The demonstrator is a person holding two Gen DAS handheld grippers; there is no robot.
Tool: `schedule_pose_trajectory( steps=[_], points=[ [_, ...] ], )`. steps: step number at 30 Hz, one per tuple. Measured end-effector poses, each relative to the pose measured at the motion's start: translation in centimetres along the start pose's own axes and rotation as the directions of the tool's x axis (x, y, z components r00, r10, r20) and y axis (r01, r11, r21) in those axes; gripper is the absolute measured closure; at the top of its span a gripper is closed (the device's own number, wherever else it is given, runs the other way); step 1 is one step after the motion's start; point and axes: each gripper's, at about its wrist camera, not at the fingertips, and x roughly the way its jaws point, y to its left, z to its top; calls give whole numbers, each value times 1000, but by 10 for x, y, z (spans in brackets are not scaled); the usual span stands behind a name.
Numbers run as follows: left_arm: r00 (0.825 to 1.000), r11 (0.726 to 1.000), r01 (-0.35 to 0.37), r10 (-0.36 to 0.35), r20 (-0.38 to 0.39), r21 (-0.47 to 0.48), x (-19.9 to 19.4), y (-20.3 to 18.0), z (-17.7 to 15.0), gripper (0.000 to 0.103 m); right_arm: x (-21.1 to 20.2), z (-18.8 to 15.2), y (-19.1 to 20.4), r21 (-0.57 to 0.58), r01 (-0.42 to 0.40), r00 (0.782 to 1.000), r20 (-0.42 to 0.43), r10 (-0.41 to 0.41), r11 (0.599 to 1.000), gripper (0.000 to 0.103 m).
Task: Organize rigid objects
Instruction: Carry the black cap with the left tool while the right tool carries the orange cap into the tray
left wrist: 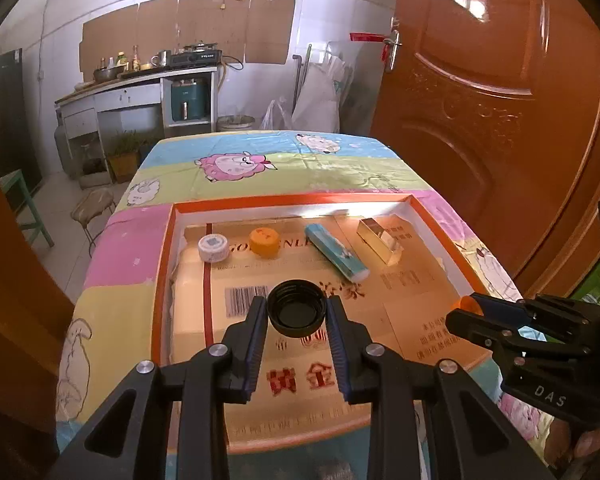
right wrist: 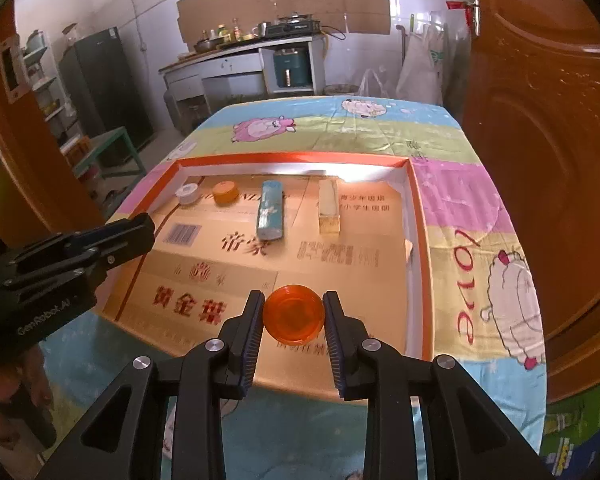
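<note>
The left hand-held gripper [left wrist: 297, 312] pinches a black cap [left wrist: 297, 309], open side up, between its pads. The right hand-held gripper [right wrist: 294, 314] pinches an orange cap [right wrist: 294, 313] the same way. Both hang over the near part of a shallow orange-rimmed box [left wrist: 440, 216] that lies on the table [left wrist: 116, 264] under a sheep-print cloth.

Ahead of both grippers, along the box's far wall, four things already lie in a row: a white cap [left wrist: 213, 248], an orange lid [left wrist: 264, 242], a blue tube [left wrist: 336, 257] and a gold block [left wrist: 380, 240]. That part of the sorting looks done. By this reading the two held caps are still to be set down, probably beside that row, so the task seems well past halfway.
</note>
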Motion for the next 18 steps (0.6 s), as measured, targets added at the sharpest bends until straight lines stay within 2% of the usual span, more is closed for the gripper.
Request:
schedule_pose_trajectory(
  steps=[18],
  points=[
    [997,999,-49,49,-58,1,49,16,25,73,49,32,-13,12,1,1000,-27,-1,1000,72]
  ],
)
